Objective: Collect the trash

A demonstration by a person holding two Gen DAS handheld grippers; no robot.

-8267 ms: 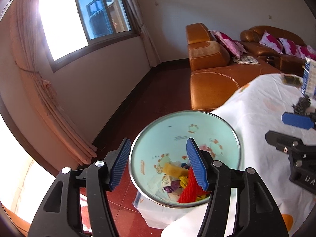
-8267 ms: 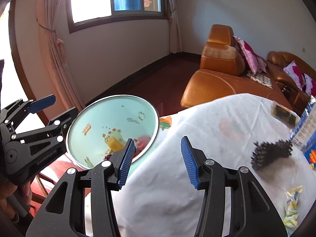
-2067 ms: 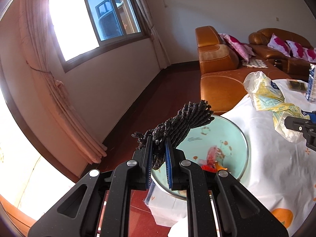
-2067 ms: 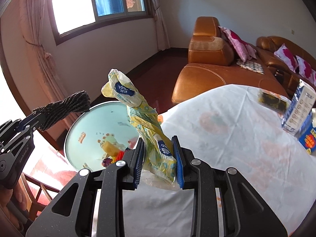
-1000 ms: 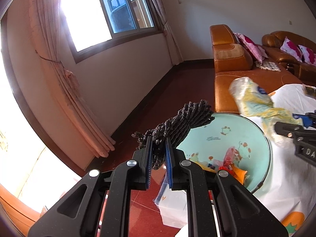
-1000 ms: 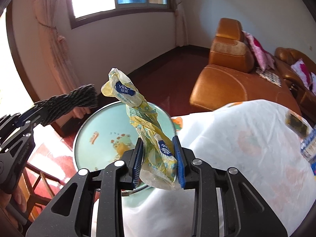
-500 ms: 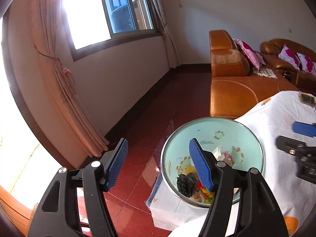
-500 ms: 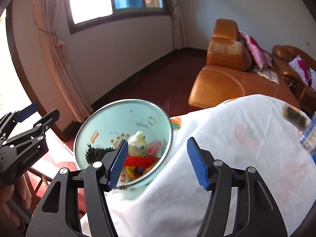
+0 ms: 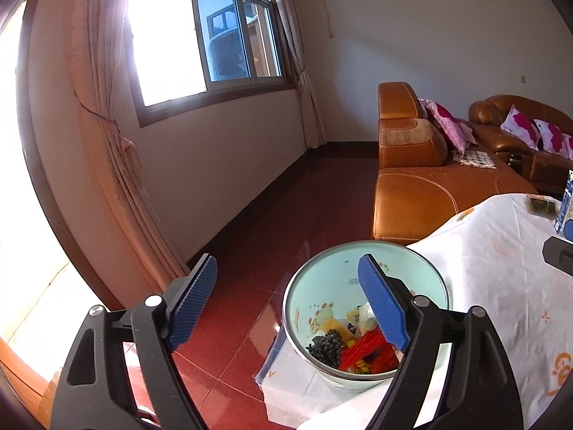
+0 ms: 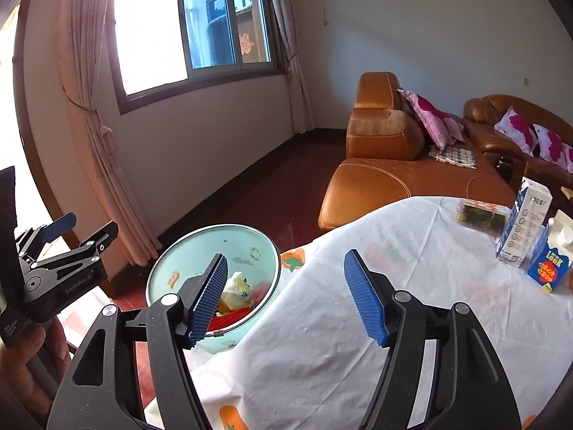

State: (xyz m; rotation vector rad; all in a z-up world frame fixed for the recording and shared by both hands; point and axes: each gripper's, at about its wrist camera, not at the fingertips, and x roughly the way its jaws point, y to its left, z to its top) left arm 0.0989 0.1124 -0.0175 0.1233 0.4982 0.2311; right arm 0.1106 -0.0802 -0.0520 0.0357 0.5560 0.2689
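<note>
Both pairs of tongs stand wide with nothing between their blue ribbed pads, each having just been spreading its jaws apart. The left tongs point(image 9: 288, 301) hang over the red tiled floor point(image 9: 229, 326) and the near edge of the trash bin point(image 9: 311, 286), a pale mint pail with cartoon prints inside and a metal rim, standing on the floor right beside the corner of the table point(image 10: 412, 286). Inside the bin lies the trash: a black knobbly bundle point(image 9: 327, 345) against the near wall, a red ribbed piece point(image 9: 365, 349) touching it, and bits of yellow and white among them. From the right wrist view the crumpled yellow-and-white wrapper point(image 10: 236, 288) sits on top of the heap. The right tongs point(image 10: 286, 295) point at the edge of the white printed cloth, left pad over the bin, right pad over the table. A person's hand point(image 10: 25, 354) grips the left tool at the frame's left edge. Far across the table stand 2 cartons, a tall white milk carton point(image 10: 526, 222) and a blue-and-yellow carton point(image 10: 549, 265) just beside it, with a clear pack of dark snack point(image 10: 480, 216) near them. An orange leather sofa point(image 10: 394, 172) with pink cushions fills the back of the room under the window point(image 10: 186, 28).
</note>
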